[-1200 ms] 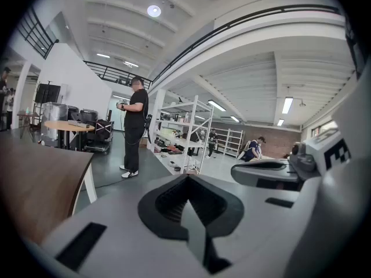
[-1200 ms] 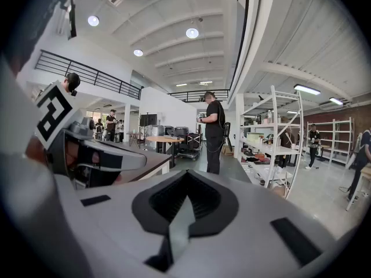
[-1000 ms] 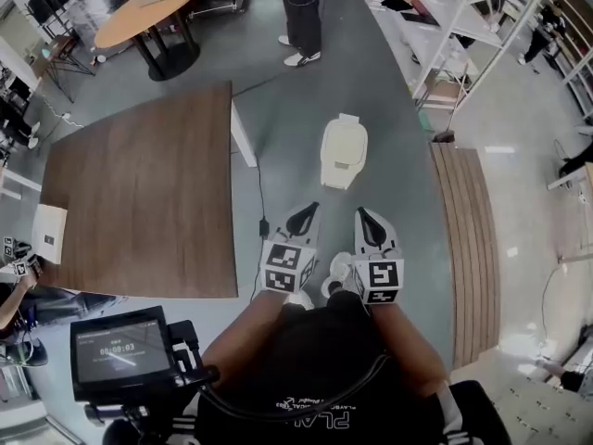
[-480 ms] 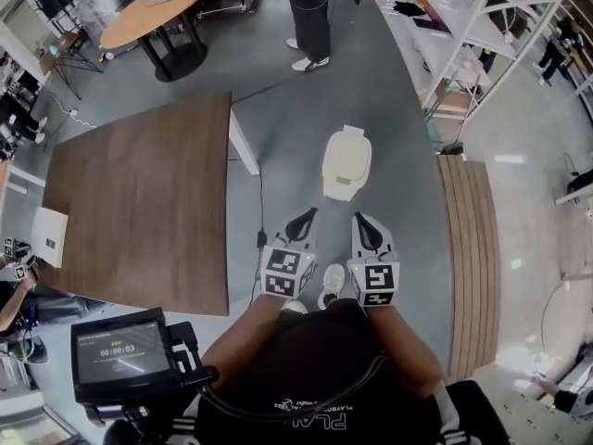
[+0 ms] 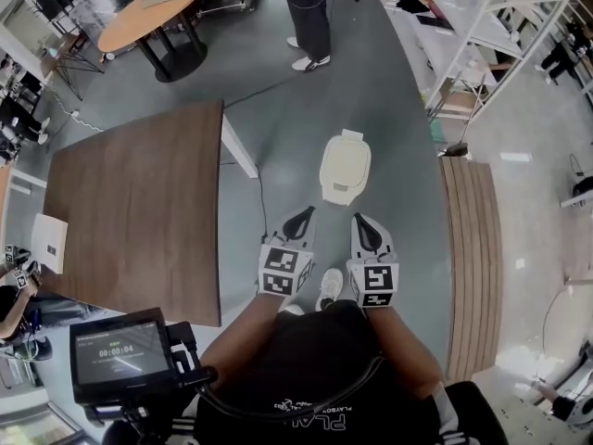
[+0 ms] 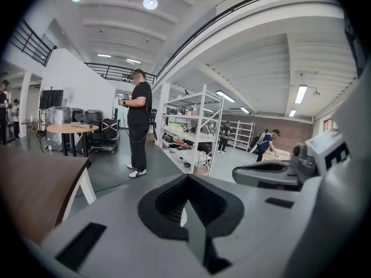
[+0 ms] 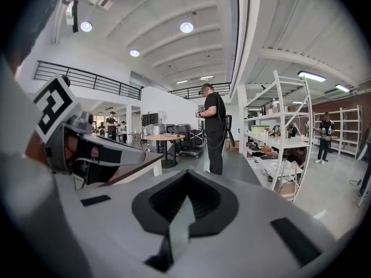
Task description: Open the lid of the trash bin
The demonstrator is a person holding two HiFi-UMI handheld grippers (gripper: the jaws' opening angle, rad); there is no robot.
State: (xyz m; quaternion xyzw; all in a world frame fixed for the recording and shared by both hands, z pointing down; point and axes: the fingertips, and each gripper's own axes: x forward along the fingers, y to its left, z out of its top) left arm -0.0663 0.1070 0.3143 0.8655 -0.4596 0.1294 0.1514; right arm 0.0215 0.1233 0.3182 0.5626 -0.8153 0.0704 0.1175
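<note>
Grey workshop floor, table (image 5: 139,202) at your left; bin (image 5: 345,167) stands ahead on floor, lid down, well apart from both tools. You hold left gripper (image 5: 301,219) and right gripper (image 5: 364,225) side by side near body, jaws pressed together, nothing between: likely approach posture, bin too far to reach

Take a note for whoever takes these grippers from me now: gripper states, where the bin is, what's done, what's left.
Left gripper: shut, empty, held in front of the body.
Right gripper: shut, empty, beside it.
Trash bin: on the floor ahead of both, right of the wooden table, lid down.
Done: nothing; neither gripper touches the bin.
Left: reach it and lift the lid.
</note>
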